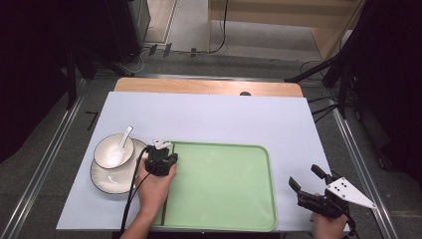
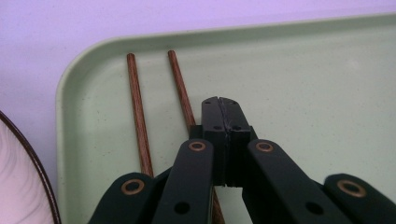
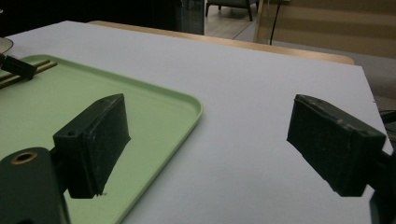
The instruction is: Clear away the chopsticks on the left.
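The left tool (image 2: 223,108) is clenched with nothing between its jaws, over the left end of the green tray (image 2: 299,70), just beside 2 wooden chopsticks (image 2: 140,121) lying in it. The right tool (image 3: 208,144) hangs released above the white bench (image 3: 261,93).

Grey floor (image 1: 189,30) beyond the table, pale wooden furniture (image 1: 278,15) (dim surroundings).

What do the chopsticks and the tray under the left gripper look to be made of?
Chopsticks: probably wood, reddish-brown with a fine grain-like texture, matte, round ends. Tray: likely plastic or melamine, pale green, smooth with a soft sheen, faint speckles and a rounded moulded rim. Neither can be confirmed by look alone.
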Demonstrator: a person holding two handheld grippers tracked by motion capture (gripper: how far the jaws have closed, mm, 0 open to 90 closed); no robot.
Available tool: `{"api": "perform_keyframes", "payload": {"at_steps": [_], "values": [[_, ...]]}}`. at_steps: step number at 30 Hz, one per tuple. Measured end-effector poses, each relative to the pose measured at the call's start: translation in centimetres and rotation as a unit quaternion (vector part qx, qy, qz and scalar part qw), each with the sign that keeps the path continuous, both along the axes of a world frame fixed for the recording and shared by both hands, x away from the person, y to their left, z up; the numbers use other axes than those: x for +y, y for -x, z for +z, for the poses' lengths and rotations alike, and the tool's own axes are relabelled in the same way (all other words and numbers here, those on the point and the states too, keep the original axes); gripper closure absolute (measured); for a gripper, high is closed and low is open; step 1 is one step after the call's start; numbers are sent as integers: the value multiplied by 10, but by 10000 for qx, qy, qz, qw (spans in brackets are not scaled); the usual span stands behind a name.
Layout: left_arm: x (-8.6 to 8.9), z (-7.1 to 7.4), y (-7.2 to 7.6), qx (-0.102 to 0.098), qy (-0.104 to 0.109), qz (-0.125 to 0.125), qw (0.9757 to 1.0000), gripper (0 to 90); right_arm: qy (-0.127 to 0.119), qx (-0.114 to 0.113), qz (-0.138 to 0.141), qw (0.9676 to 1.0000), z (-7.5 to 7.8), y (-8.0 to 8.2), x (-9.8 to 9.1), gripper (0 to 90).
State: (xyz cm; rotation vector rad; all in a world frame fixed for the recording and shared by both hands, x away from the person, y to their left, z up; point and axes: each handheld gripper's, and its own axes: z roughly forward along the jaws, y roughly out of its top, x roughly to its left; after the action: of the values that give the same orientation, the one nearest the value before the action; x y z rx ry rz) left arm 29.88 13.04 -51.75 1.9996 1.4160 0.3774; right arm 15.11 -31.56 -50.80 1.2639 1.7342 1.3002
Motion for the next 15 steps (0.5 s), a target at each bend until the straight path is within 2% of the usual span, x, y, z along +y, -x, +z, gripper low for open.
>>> {"api": "perform_keyframes", "payload": {"at_steps": [1,4,7,8,10,12,15], "values": [[0,0,0,9,33,-43,10000,900,-5,3,5,10000,0,0,0,130],[2,1,1,-19,120,-174,9998,826,22,-23,11,10000,0,0,1,130],[7,4,3,-207,273,-187,9992,760,-10,3,9,10000,0,0,0,130],[9,5,4,-287,395,-241,9985,732,-6,6,3,10000,0,0,0,130],[14,9,6,-345,605,-428,9967,634,-5,-3,5,10000,0,0,0,130],[16,13,9,-451,729,-604,9945,508,-4,2,7,10000,0,1,0,130],[21,20,15,-481,846,-771,9923,302,5,-14,0,10000,0,1,0,130]]}}
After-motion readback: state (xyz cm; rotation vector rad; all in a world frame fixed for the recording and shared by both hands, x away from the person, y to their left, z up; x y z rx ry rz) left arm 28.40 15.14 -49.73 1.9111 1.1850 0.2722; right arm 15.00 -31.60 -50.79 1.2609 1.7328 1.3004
